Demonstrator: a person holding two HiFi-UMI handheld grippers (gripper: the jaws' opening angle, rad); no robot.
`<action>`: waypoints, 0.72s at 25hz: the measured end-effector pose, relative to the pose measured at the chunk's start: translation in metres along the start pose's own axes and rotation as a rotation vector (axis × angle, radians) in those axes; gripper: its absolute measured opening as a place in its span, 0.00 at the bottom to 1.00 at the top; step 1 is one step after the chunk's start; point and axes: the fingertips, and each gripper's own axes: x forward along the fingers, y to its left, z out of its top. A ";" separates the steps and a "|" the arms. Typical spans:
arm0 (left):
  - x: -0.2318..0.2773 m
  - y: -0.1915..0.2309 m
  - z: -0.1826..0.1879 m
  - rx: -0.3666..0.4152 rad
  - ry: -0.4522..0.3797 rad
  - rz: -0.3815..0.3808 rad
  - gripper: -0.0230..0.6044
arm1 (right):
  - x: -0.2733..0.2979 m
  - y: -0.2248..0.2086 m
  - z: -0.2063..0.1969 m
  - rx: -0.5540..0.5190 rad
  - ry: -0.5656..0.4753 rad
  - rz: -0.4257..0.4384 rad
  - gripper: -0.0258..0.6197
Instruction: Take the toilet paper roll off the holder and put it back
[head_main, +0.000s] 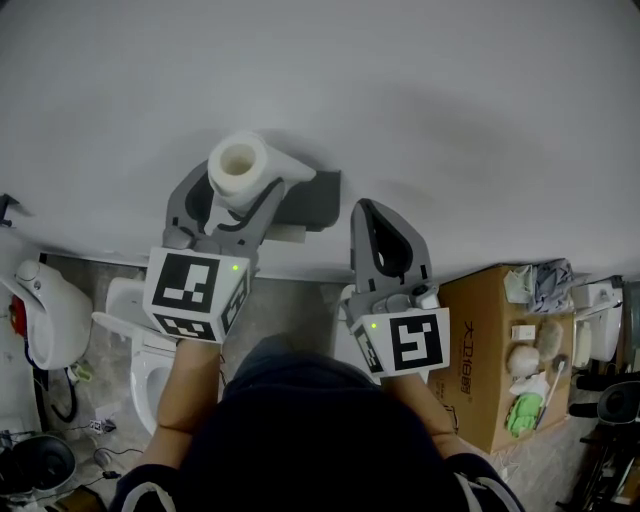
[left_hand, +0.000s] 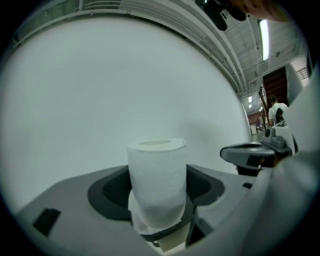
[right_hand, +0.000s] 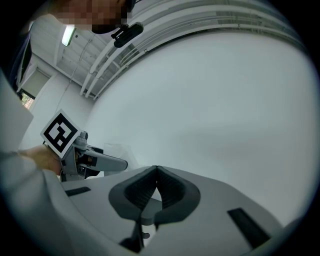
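Observation:
A white toilet paper roll (head_main: 240, 165) with a cream core is held up in front of the white wall, clamped between the jaws of my left gripper (head_main: 236, 188). The left gripper view shows the roll (left_hand: 157, 180) standing upright between the dark pads, with my left gripper (left_hand: 158, 202) shut on it. Just right of the roll, a grey holder (head_main: 312, 199) is fixed to the wall. My right gripper (head_main: 367, 208) points at the wall beside the holder. In its own view the right gripper (right_hand: 156, 170) has its jaws pressed together with nothing between them.
Below the wall stands a white toilet (head_main: 148, 352) at the left. A white fixture (head_main: 42, 312) hangs at the far left, with a dark bucket (head_main: 36, 464) lower down. An open cardboard box (head_main: 488, 340) with cloths and bottles sits at the right.

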 end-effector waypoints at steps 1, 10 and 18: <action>-0.003 0.002 0.001 -0.004 -0.005 0.009 0.53 | 0.000 0.001 0.000 0.000 0.000 0.002 0.06; -0.031 0.024 0.010 -0.034 -0.040 0.080 0.53 | -0.006 0.012 0.002 -0.004 -0.004 0.013 0.06; -0.049 0.046 0.006 -0.045 -0.034 0.133 0.53 | -0.006 0.021 0.001 -0.006 -0.004 0.022 0.06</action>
